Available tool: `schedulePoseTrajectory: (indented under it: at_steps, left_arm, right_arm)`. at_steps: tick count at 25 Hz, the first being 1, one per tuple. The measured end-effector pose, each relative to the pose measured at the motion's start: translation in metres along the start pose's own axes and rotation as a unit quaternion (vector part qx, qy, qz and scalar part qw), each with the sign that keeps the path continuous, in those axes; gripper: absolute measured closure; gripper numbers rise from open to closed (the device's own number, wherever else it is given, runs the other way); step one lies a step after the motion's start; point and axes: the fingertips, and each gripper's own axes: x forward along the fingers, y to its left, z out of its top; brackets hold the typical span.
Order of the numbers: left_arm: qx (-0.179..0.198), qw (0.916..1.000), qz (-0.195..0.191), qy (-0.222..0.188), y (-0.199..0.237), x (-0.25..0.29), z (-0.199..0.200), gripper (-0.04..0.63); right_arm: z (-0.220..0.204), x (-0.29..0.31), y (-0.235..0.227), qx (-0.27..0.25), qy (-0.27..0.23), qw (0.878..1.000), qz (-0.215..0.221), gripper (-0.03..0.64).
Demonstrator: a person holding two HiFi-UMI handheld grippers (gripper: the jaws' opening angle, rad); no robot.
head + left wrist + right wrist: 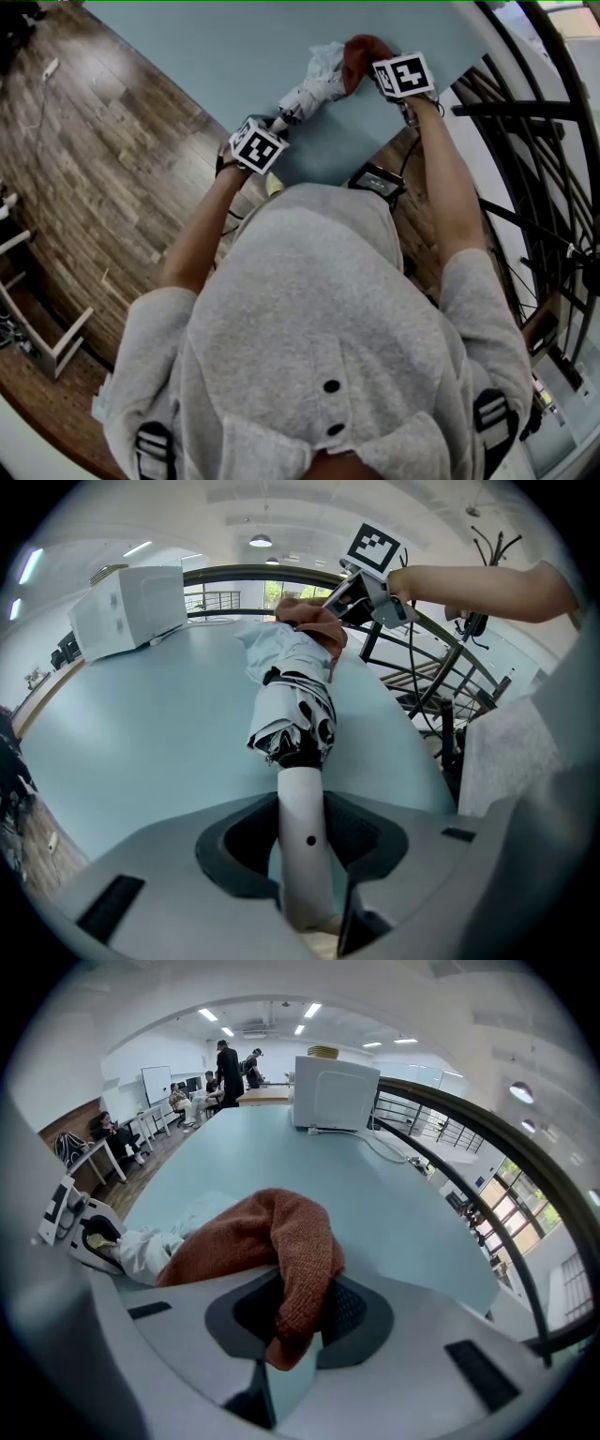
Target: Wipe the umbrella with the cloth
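A folded white umbrella with black markings lies on the pale blue table. My left gripper is shut on its white handle, and the bunched canopy stretches away from the jaws. A rust-red knitted cloth hangs out of my right gripper, whose jaws are shut on it. In the head view the cloth rests against the umbrella's far end, with the right gripper just beside it. The left gripper view shows the cloth lying on the canopy tip.
A white box-shaped appliance with a cable stands farther along the table. A black curved railing runs along the table's right side. Wooden floor lies to the left, with a white frame. People stand far off.
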Motion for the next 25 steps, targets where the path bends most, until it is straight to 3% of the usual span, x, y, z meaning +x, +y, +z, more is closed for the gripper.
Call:
schedulePoseTrajectory:
  at_steps: [8, 12, 16, 21, 25]
  left_arm:
    - [-0.001, 1.0000, 0.001, 0.001, -0.001, 0.001, -0.002, 0.437]
    - [0.000, 1.0000, 0.006, 0.003, 0.001, 0.000, -0.003, 0.437]
    - [0.000, 1.0000, 0.006, -0.001, -0.001, 0.002, 0.000, 0.437]
    - [0.001, 1.0000, 0.007, -0.003, -0.003, 0.000, -0.001, 0.437]
    - [0.000, 1.0000, 0.008, -0.004, -0.001, 0.001, 0.000, 0.437]
  right_arm:
    - [0.001, -0.021, -0.060, 0.010, 0.010, 0.997, -0.079, 0.545]
    - [0.029, -0.040, -0.087, 0.028, -0.025, 0.992, -0.123, 0.544]
    - [0.060, -0.048, -0.091, 0.015, -0.054, 0.989, -0.133, 0.543]
    - [0.077, -0.020, -0.032, -0.023, -0.050, 0.997, -0.054, 0.544]
    - [0.065, 0.017, 0.029, -0.107, 0.007, 0.994, 0.010, 0.543]
